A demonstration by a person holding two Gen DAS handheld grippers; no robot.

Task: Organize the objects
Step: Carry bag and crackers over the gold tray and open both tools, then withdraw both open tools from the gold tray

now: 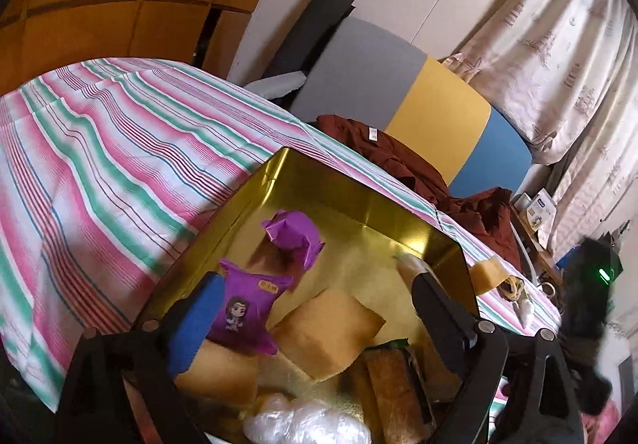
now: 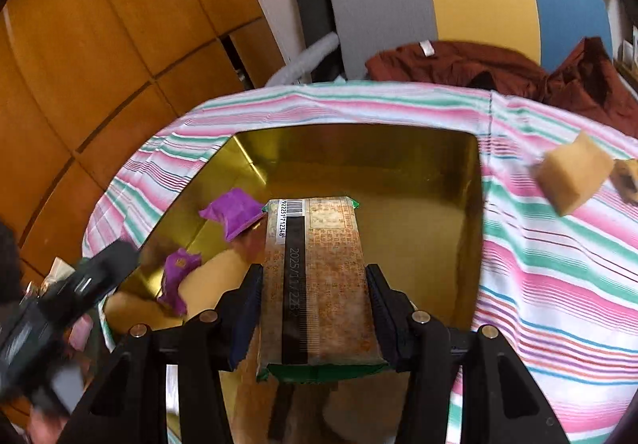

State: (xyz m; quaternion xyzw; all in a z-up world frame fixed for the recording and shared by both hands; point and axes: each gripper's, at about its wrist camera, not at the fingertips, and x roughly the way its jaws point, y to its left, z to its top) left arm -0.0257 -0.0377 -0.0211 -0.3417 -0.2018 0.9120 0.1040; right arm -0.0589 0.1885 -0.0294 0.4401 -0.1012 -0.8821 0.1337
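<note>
your striped tablecloth [image 2: 558, 276] carries the gold box [image 2: 359, 156], its near edge cut off at 6 o'clock. a brown garment [image 2: 498, 65] lies at 1 o'clock. your right gripper [image 2: 315, 296] is clamped on the long snack bar [image 2: 319, 276] above the box. your left gripper [image 1: 315, 308] hangs spread over purple packets [image 1: 247, 308] inside; a yellow block [image 2: 574, 172] sits outside at 2 o'clock.

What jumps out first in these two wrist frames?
The right gripper is shut on a long brown snack bar, holding it over the shiny gold tin on the pink-and-green striped cloth. Inside the tin, purple packets and yellow pillow packs lie under the open left gripper. One yellow pack sits on the cloth, outside the tin.
</note>
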